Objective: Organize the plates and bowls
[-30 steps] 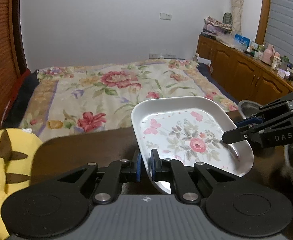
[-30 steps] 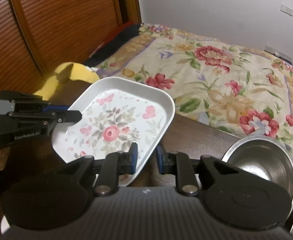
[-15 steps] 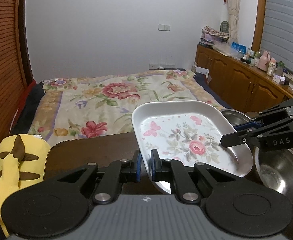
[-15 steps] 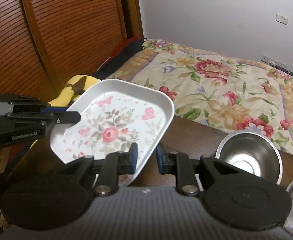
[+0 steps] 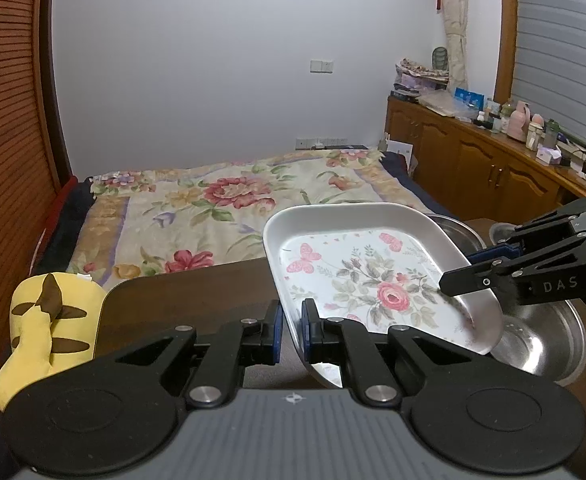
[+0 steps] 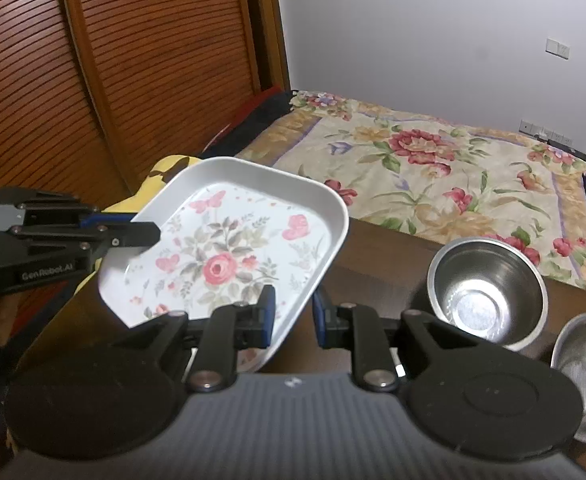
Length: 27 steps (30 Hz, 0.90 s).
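A white rectangular plate with a rose print (image 5: 373, 276) is held up above the dark wooden table (image 5: 197, 292), tilted. My left gripper (image 5: 291, 328) is shut on the plate's near left rim. In the right wrist view my right gripper (image 6: 293, 316) is shut on the opposite rim of the plate (image 6: 237, 256); it also shows in the left wrist view at the right (image 5: 459, 276). A steel bowl (image 6: 487, 292) stands on the table right of the plate, and a second steel bowl (image 6: 585, 372) is at the far right edge.
A yellow plush toy (image 5: 49, 320) lies at the table's left end. A bed with a floral cover (image 5: 221, 208) is beyond the table. A wooden cabinet with bottles (image 5: 493, 160) runs along the right wall. A slatted wooden door (image 6: 113, 80) is on the left.
Both grippers have lifted the plate higher above the table. The two steel bowls have come further into view below and to the right.
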### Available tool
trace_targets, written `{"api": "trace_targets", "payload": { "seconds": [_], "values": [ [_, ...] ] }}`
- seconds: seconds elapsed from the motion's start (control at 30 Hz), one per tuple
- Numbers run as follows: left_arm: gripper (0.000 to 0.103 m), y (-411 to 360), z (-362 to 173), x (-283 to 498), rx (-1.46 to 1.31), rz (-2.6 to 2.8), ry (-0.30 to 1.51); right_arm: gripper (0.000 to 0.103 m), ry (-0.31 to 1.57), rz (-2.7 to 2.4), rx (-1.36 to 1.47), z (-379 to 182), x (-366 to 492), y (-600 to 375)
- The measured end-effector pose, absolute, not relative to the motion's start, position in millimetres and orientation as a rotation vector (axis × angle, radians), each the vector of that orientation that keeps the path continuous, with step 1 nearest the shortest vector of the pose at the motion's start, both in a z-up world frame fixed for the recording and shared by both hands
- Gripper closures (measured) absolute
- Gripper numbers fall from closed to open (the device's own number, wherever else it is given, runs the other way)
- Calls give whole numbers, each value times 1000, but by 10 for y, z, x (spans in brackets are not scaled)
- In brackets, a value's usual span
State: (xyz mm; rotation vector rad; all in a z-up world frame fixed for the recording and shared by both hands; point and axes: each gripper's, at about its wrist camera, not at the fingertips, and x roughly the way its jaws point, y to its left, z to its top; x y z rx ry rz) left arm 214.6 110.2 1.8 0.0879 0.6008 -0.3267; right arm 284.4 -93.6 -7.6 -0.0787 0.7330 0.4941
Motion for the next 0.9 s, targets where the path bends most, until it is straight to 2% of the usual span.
{"api": "trace_targets", "payload": {
  "seconds": [0.5, 0.9],
  "values": [
    [93, 1130, 74, 1880, 99, -329, 592, 81, 721, 512, -70, -95, 2545, -969],
    [93, 1197, -171, 1648, 72, -324, 652, 81, 751, 530, -53, -249, 2362, -926]
  ]
}}
